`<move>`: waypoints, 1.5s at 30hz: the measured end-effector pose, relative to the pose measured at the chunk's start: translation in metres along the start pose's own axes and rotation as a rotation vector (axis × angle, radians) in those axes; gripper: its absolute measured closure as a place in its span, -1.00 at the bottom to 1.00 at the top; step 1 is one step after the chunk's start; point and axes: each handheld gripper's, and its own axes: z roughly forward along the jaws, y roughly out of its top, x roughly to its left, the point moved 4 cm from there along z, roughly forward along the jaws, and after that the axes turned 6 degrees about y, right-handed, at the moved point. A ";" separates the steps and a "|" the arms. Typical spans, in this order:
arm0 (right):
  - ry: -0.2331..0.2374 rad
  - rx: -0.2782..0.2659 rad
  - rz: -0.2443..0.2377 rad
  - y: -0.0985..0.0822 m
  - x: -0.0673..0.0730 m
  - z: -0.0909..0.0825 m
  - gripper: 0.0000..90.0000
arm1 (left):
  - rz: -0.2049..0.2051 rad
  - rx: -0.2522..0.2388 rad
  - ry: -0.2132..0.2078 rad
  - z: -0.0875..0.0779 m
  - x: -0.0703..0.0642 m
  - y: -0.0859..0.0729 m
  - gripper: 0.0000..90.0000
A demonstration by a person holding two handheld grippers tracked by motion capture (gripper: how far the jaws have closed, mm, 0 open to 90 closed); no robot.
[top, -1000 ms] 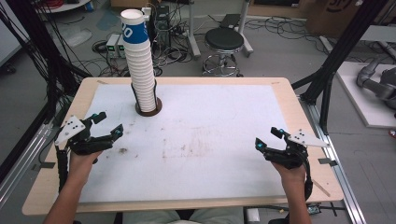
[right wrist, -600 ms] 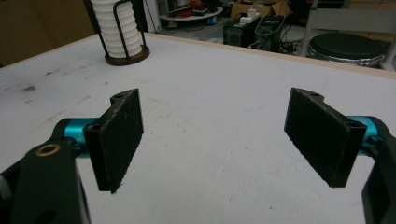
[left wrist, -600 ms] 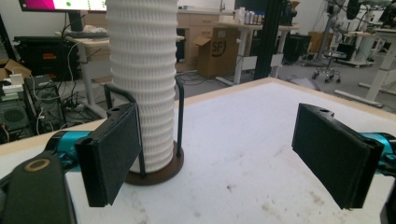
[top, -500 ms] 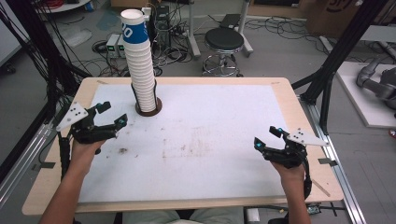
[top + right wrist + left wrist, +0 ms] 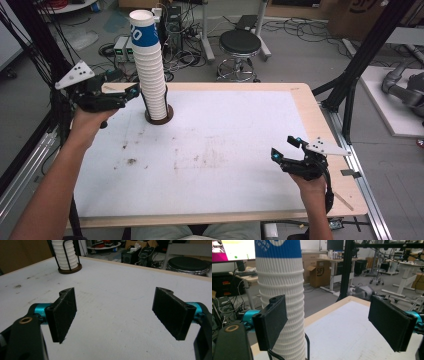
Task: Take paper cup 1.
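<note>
Now the left gripper [image 5: 131, 93] is higher and further toward the far left corner of the surface [image 5: 240, 125] than it was one second ago, when it was low near the left edge. It has come up just beside the stack of cups [image 5: 150, 70], at about the middle of the stack's height. Its jaws stand wide apart, and nothing is between them; in the left gripper view the stack [image 5: 280, 297] is just behind the left-hand jaw, and I cannot tell if they touch. The right gripper [image 5: 284, 150] has not moved: it is near the right edge of the surface, close to the near right corner, with its jaws wide and free.

The stack is tall and upright, made of white ribbed paper cups, and the top cup has a blue band with white print. It stands in a round brown holder [image 5: 159, 119] with thin black wire posts, near the far left corner of the surface.
</note>
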 end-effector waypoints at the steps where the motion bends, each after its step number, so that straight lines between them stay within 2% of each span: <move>1: -0.002 -0.001 0.001 0.000 0.000 -0.001 -0.55 | 0.000 -0.002 -0.004 0.003 0.002 0.004 -0.66; 4: -0.003 -0.002 0.001 0.000 -0.001 -0.002 -0.55 | 0.005 0.006 0.001 0.008 0.005 0.013 -0.65; 6: -0.005 -0.001 0.001 0.000 -0.001 -0.003 -0.55 | 0.013 0.016 0.010 0.016 0.010 0.025 -0.65; 10: -0.006 -0.005 0.001 0.000 -0.001 -0.004 -0.55 | 0.005 0.034 0.025 0.027 0.020 0.038 -0.65; 15: 0.000 -0.002 -0.005 0.000 -0.002 -0.003 -0.55 | 0.000 0.075 0.045 0.042 0.031 0.051 -0.65; 18: 0.007 0.005 -0.001 -0.001 -0.001 -0.002 -0.55 | -0.007 0.079 0.059 0.048 0.036 0.058 -0.65; 20: 0.008 0.005 -0.001 -0.001 -0.001 -0.002 -0.55 | -0.010 0.089 0.083 0.056 0.041 0.065 -0.65; 23: 0.007 0.001 -0.002 -0.001 -0.002 -0.003 -0.55 | -0.016 0.096 0.082 0.062 0.043 0.069 -0.65; 25: 0.006 -0.002 0.002 -0.001 -0.002 -0.004 -0.55 | -0.009 0.109 0.083 0.072 0.044 0.077 -0.65; 33: 0.007 -0.006 0.008 -0.002 -0.005 -0.006 -0.55 | -0.018 0.124 0.119 0.095 0.050 0.086 -0.65; 35: 0.010 -0.006 0.011 -0.003 -0.006 -0.006 -0.55 | -0.023 0.112 0.133 0.101 0.052 0.088 -0.61; 38: 0.007 -0.007 0.013 -0.003 -0.007 -0.008 -0.55 | -0.030 0.092 0.126 0.104 0.051 0.088 -0.44; 43: 0.001 -0.015 0.017 -0.003 -0.008 -0.011 -0.55 | -0.004 0.095 0.134 0.105 0.049 0.090 -0.40; 45: 0.001 -0.014 0.018 -0.003 -0.008 -0.011 -0.55 | 0.001 0.082 0.133 0.103 0.048 0.094 -0.39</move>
